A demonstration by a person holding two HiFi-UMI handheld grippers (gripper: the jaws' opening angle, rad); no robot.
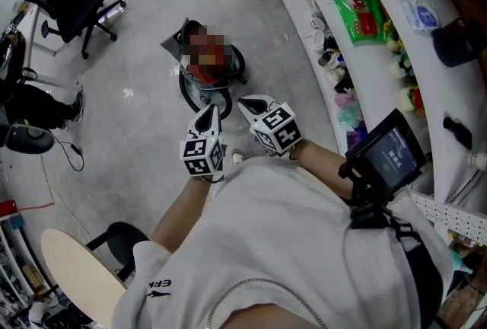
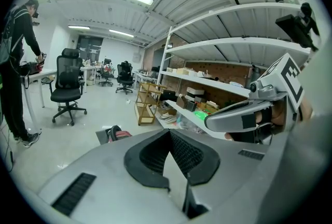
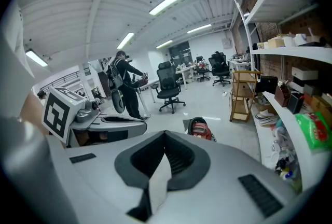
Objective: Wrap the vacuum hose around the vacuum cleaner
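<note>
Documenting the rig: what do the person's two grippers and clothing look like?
Both the left gripper and right gripper have pale grey moulded shells, black ribbed pads inside the jaws, and a cube of black-and-white square markers. The person wears a white short-sleeved T-shirt with black lettering on one sleeve.

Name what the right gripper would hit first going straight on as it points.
Probably the red-topped vacuum cleaner on the floor: the shut right gripper aims down at it with nothing visible between. Depth is unclear, so it might touch bare floor just short.
</note>
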